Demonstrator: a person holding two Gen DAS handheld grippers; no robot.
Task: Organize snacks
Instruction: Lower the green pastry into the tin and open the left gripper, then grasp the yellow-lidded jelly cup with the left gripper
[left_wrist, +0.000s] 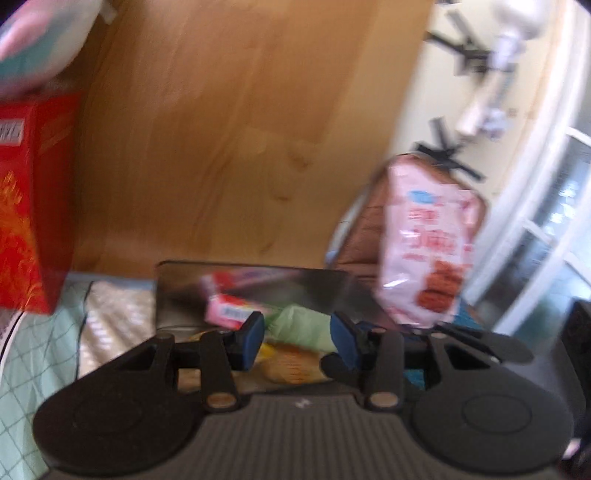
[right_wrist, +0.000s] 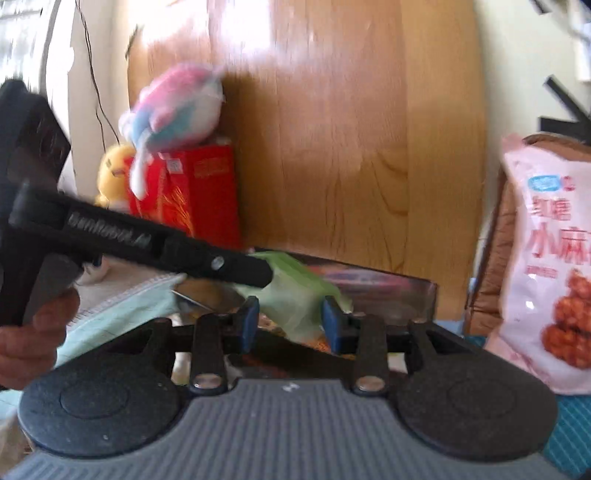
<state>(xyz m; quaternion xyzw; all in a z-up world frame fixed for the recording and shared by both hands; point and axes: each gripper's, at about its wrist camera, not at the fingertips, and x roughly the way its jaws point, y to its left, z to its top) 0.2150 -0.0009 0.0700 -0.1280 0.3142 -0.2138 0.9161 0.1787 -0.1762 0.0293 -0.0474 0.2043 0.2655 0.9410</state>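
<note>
Red box (right_wrist: 201, 192) beside pink snack bag (right_wrist: 550, 266)

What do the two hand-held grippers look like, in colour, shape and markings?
Each hand-held gripper, left and right, has two blue pads on black linkage arms, round black discs at both sides and a grey ribbed body. From the right wrist view, the left one shows a long black bar with pale, blurred lettering.
</note>
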